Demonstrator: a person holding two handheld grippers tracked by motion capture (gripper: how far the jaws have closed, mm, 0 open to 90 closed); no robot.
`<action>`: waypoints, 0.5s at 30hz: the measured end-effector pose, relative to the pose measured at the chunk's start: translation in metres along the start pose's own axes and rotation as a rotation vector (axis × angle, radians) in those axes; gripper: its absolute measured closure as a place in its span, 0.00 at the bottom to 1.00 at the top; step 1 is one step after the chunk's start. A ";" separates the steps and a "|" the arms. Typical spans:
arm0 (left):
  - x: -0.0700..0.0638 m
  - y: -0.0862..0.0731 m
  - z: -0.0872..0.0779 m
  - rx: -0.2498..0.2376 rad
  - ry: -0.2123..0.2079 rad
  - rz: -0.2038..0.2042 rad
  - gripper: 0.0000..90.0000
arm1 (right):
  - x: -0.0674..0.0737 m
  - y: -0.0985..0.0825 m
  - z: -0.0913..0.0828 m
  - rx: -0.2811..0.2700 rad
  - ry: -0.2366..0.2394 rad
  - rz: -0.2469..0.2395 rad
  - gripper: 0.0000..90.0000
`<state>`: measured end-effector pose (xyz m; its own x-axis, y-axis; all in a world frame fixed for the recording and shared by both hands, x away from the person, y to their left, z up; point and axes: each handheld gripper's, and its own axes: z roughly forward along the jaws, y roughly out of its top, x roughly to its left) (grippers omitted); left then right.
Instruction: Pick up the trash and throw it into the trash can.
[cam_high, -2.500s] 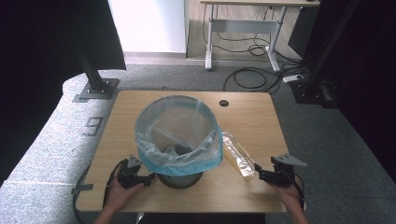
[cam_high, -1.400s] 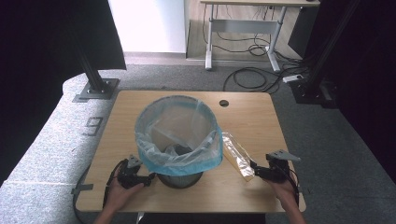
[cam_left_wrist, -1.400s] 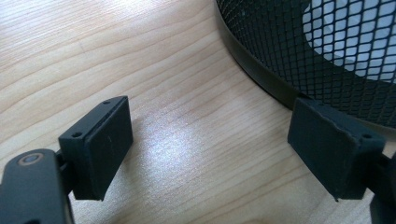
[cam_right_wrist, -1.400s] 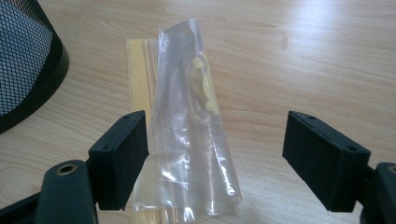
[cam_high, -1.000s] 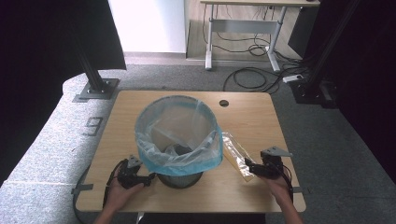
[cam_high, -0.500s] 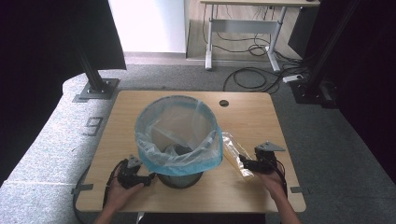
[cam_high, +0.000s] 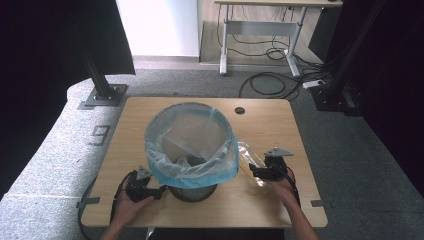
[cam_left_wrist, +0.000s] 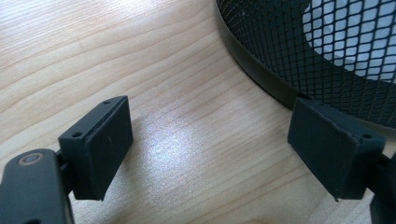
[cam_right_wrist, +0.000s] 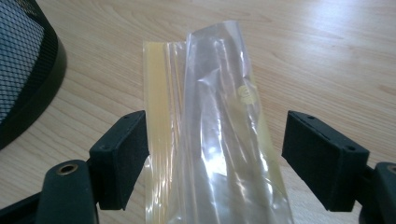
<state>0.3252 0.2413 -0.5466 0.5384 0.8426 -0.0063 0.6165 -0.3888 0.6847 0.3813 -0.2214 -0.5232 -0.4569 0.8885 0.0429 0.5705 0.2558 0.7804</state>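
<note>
The right gripper is spread wide with its jaws astride a clear bag that lies flat on the table. The bag sits directly between and ahead of the jaws, and its long axis runs straight away from the gripper, roughly along the gripper's own line of sight. The jaws therefore stand on either long side of it and would close across its narrow width; neither pad seems to touch the plastic yet. A yellowish strip runs along the bag's edge by the left-hand jaw.

The bin, a black mesh basket with a blue liner, stands off to the right gripper's left, just beside the bag.

The left gripper is released too, jaws apart over bare wood, with the bin's mesh base close ahead near its right-hand jaw. It holds nothing.

The right hand is clearly the nearer one to the bag, so a pinch there looks like the coming move.
</note>
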 end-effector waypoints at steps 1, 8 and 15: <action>0.000 0.000 0.000 0.000 0.000 0.000 0.15 | 0.000 0.000 0.002 0.003 0.002 0.002 0.24; 0.000 0.000 0.000 0.000 0.000 0.000 0.15 | -0.001 0.002 0.014 0.033 0.002 0.004 0.23; 0.000 0.000 0.000 0.000 0.000 0.000 0.15 | -0.004 -0.007 0.023 0.087 -0.007 -0.005 0.22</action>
<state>0.3252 0.2413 -0.5467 0.5384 0.8426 -0.0061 0.6164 -0.3889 0.6847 0.3949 -0.2179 -0.5431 -0.4549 0.8898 0.0347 0.6260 0.2919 0.7231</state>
